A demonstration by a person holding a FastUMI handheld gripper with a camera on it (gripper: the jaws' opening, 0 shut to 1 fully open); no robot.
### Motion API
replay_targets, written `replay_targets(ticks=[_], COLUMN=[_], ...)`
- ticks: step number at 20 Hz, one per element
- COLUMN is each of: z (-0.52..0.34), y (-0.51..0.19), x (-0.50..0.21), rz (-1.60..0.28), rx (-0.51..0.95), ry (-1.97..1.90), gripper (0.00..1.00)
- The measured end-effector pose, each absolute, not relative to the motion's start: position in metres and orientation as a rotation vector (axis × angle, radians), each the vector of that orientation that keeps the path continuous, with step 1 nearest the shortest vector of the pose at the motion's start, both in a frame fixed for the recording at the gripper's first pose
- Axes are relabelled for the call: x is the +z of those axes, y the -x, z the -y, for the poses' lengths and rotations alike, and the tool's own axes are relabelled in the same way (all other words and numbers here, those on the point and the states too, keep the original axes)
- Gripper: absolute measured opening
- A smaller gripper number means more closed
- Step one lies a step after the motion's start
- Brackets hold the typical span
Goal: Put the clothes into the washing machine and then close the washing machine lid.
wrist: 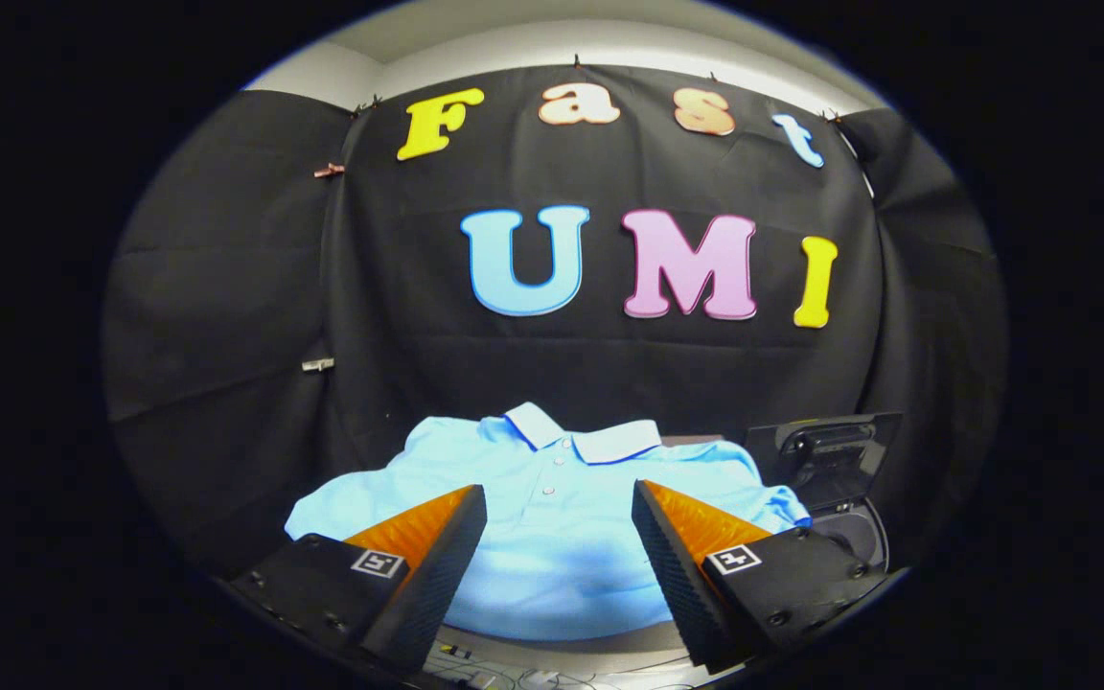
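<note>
A light blue polo shirt point(552, 537) lies spread flat on the table point(562, 644), collar at the far side and placket running toward the near edge, with the black booth wall point(226, 316) hanging behind it. The gripper point(560, 513) hovers over the shirt's near half with its jaws wide open and nothing held; the shirt's chest shows in the gap between the two fingers, and neither finger appears to touch the cloth. To the right, just beyond the right finger, stands the small washing machine point(854, 537) with its lid point(825, 450) raised, the dark drum opening showing below it; the shirt's right sleeve reaches close to it. The task looks to be at its first step, the pick-up, with nothing loaded yet. The next move likely calls for lowering the jaws onto the fabric and pinching a good fold near the middle, so the shirt lifts in a bunch and can be carried right to the open drum.
</note>
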State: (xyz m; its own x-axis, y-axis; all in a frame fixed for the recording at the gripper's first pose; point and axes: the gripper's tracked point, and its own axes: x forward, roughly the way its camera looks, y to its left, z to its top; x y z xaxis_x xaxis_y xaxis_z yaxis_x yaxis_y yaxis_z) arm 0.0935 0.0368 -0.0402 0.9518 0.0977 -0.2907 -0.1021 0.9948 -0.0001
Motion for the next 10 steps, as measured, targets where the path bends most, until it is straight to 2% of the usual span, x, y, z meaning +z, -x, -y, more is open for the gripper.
replay_targets(ticks=[10], z=[-0.043], y=[-0.162], x=[-0.088], rz=[-0.534], rx=[0.055], ry=[0.006], gripper=[0.99])
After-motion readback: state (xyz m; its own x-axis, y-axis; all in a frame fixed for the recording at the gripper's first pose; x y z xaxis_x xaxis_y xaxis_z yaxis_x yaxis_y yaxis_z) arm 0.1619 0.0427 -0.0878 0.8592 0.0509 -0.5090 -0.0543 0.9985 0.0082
